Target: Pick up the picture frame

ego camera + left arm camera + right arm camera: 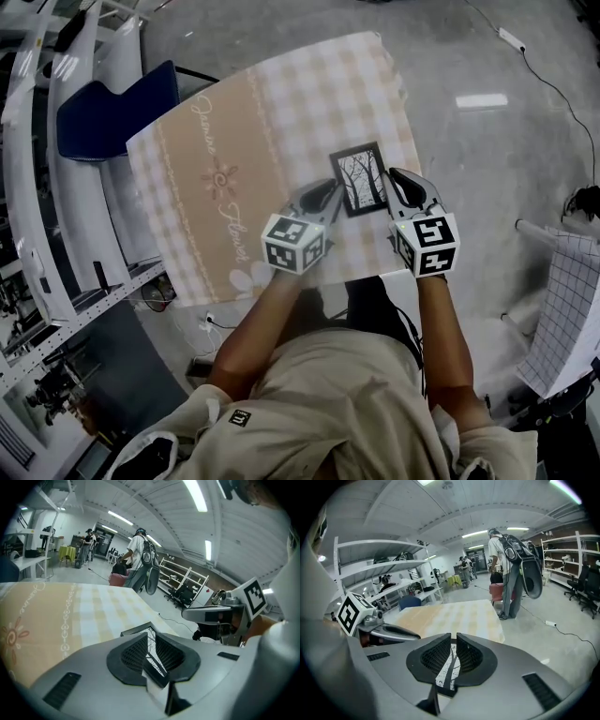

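Note:
A small black picture frame [359, 178] with a bare-tree print sits over the near right part of the checked tablecloth [234, 159]. My left gripper [328, 194] pinches the frame's left edge, and my right gripper [395, 180] pinches its right edge. In the left gripper view the frame [151, 656] is wedged tilted between the shut jaws of the left gripper [149, 640]. In the right gripper view the print [450, 667] shows between the shut jaws of the right gripper [453, 643]. Whether the frame is off the cloth I cannot tell.
A blue chair [112, 117] stands at the table's far left, beside white shelving [37, 216]. A grid-patterned board [565, 319] is on the floor at right. A person with a backpack [508, 569] stands beyond the table's far end.

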`<state>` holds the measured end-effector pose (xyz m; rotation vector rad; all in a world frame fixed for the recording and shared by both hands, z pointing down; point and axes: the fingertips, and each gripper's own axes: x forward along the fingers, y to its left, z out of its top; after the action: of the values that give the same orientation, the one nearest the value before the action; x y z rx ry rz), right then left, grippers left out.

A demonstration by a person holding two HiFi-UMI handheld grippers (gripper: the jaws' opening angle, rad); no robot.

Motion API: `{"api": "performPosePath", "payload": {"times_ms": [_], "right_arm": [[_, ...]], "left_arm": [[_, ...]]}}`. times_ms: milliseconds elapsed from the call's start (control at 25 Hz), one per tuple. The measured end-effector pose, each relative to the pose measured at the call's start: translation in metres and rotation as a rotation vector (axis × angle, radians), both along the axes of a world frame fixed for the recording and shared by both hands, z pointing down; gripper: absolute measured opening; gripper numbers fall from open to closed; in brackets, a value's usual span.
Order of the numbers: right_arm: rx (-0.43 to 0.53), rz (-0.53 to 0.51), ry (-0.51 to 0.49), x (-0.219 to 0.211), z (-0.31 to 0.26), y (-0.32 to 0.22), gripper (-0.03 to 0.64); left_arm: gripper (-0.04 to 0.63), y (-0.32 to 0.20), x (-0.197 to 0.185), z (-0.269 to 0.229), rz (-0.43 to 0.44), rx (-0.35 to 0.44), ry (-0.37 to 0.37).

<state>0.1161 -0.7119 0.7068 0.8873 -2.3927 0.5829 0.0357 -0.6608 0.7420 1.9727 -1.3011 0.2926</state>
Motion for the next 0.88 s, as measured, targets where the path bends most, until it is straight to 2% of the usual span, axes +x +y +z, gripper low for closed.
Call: {"api": "performPosePath", "payload": {"times_ms": [400,520,880], "right_arm": [[-0.092,-0.032,0.040,-0.001,0.049,-0.004,0.029],[-0.114,-0.040,0.049,-0.001,0.063,-0.005,0.031],[-0.159,-0.049,0.068,0.002,0.091,-0.005,0.031]], "left_arm": [[0.037,-0.005,0.001,0.046,-0.008,-0.129,-0.003],[0.114,-0.005,0.003,0.056,-0.009,-0.162,0.009],[0.129,-0.006,0.004,0.074,-0.027,-0.218,-0.006]]}}
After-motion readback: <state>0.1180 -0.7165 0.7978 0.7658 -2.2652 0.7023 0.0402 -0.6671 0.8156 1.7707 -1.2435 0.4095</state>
